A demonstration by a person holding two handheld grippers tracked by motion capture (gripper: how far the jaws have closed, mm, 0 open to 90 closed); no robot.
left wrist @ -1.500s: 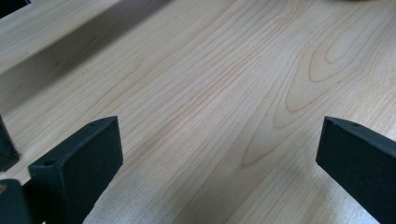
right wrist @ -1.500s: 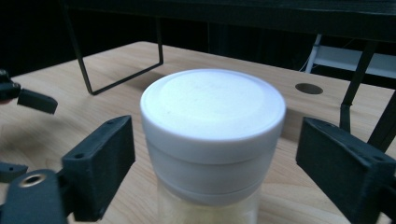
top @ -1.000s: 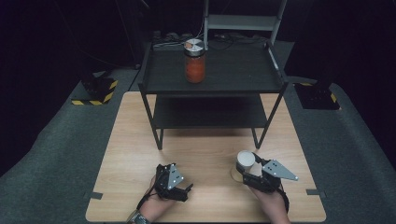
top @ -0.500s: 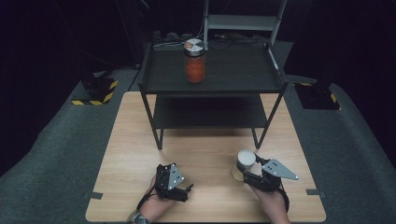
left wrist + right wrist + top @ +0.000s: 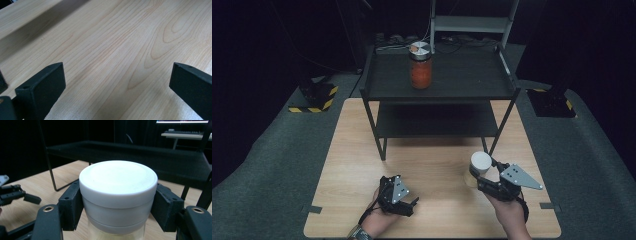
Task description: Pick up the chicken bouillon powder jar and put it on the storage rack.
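The right gripper clamps a jar with a white lid near the front right corner of the table. In the right gripper view the two black jaws press against the jar on either side, just under the lid, and the clear body below shows a pale content. The jar stands upright; whether its base rests on the wood or is lifted slightly cannot be told. It sits just in front of the front right leg of the black shelf.

The left gripper lies low at the front edge of the table, left of the middle, well apart from the jar. Its jaws are spread wide with nothing between them; the left gripper view shows bare wood grain of the table between the two black tips.

The shelf stands on the rear half of the table, with two dark levels. On its top level, toward the rear and left of the middle, stands a second jar with red content and a metal lid, upright and far from both grippers.

The right gripper view also shows the left gripper at the left edge, low over the wood.
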